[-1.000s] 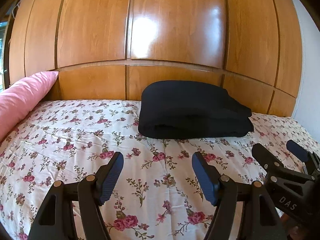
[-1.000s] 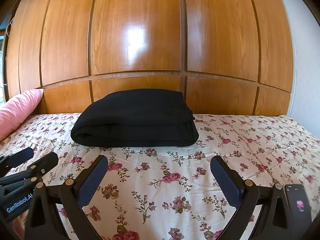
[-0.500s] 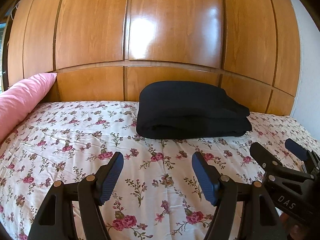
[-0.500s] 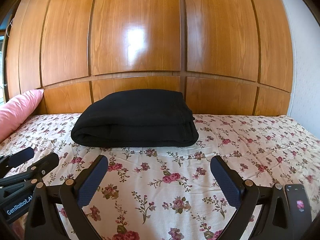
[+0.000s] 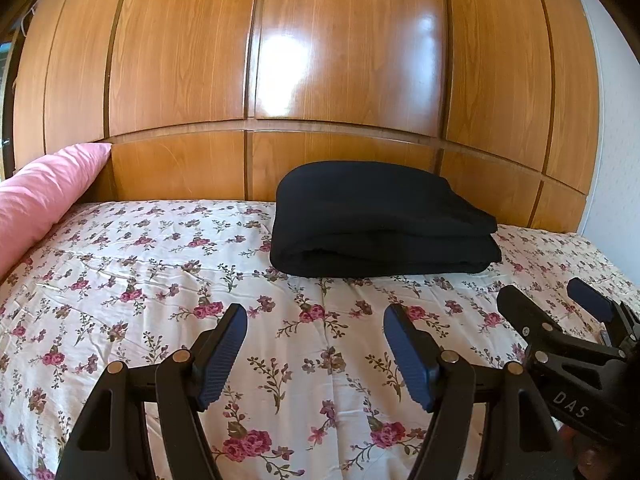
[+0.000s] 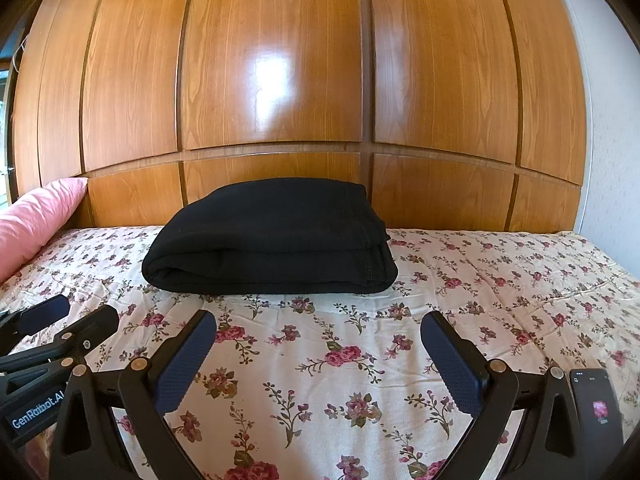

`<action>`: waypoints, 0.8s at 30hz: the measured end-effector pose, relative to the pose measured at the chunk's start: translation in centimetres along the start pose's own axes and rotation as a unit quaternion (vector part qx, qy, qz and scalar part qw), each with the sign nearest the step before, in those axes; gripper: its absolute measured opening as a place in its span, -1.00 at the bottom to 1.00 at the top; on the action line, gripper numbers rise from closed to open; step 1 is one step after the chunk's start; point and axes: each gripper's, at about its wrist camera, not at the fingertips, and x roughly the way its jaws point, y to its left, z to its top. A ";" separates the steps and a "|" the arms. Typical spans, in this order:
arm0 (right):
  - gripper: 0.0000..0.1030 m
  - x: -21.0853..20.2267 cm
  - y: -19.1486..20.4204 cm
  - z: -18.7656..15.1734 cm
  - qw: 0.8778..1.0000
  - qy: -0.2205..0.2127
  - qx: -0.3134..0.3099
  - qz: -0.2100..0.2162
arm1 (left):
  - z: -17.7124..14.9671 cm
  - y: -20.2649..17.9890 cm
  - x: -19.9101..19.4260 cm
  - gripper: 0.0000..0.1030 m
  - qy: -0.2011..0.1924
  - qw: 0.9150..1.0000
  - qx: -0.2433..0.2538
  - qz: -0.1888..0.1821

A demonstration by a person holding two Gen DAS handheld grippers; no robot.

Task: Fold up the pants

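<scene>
Glossy wood panel wall (image 6: 280, 80) behind bed w/ floral sheet (image 6: 500, 280).

folded pants (image 5: 380, 220) lie on the bedspread (image 5: 160, 272), toward the far edge, just before the panelled wall (image 5: 340, 60) that stands behind the bed. a pillow (image 5: 44, 196) rests at the far left, leaning toward that wall, well apart from the pants. left gripper (image 5: 316, 344) sits over the near part of the bedspread, before the pants, jaws apart with nothing between. right gripper (image 6: 318, 354) sits to its right, likewise before the pants, jaws apart. a phone (image 6: 596, 404) is mounted at the right gripper's right side.
</scene>
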 end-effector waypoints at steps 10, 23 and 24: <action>0.99 -0.1 0.0 0.0 1.000 -0.001 -0.002 0.000 | 0.0 -0.1 0.0 0.40 -0.002 1.000 0.005 0.002; 0.99 0.0 0.1 0.0 1.000 0.001 -0.001 0.000 | 0.0 0.1 0.0 0.40 -0.002 1.000 0.001 0.011; 0.99 0.0 0.1 0.0 1.000 0.001 -0.001 0.000 | 0.0 0.0 0.0 0.40 -0.002 1.000 0.003 0.010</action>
